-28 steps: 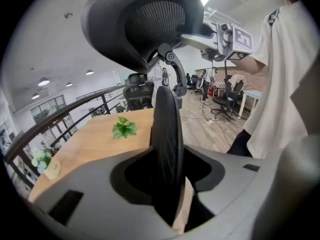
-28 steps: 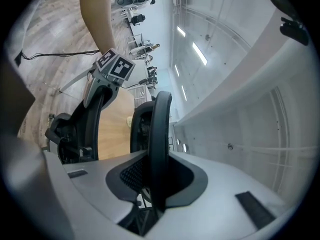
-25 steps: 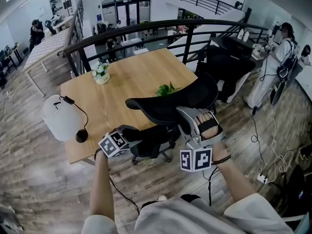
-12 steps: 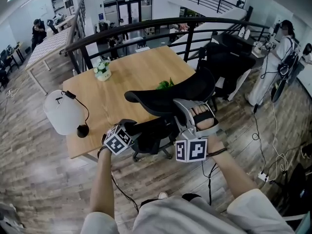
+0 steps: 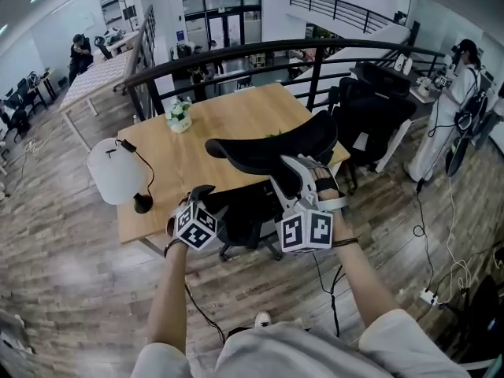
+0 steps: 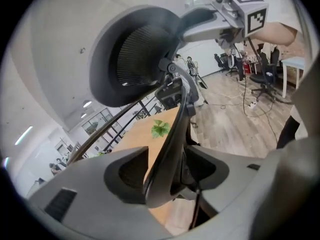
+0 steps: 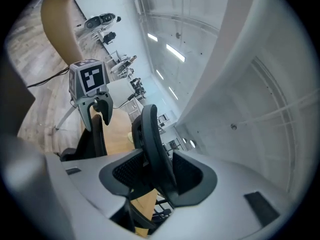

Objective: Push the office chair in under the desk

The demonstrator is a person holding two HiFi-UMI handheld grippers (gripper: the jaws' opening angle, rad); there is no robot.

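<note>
Far left on the desk stands a white lamp, well clear of my path, with a small flower pot beyond it.

My left gripper has just been opening. Its jaws stand wide, the thin edge of the office chair passes between them, and there's a gap either side, so nothing is gripped.

The chair sits at the desk's near edge, its back up against the tabletop and its seat apparently partly beneath. I'd expect it to roll easily and swivel if shoved off-centre. The mesh back looks soft, the rim stiff, so the rim is the place to hold, one side each.

A green sprig lies on the desk just past the back.

My right gripper has likewise just opened wide. The back's rim stands between its jaws, unclamped.

To the right, a second dark chair crowds the desk corner by the railing. Further right a person stands, well apart.
</note>
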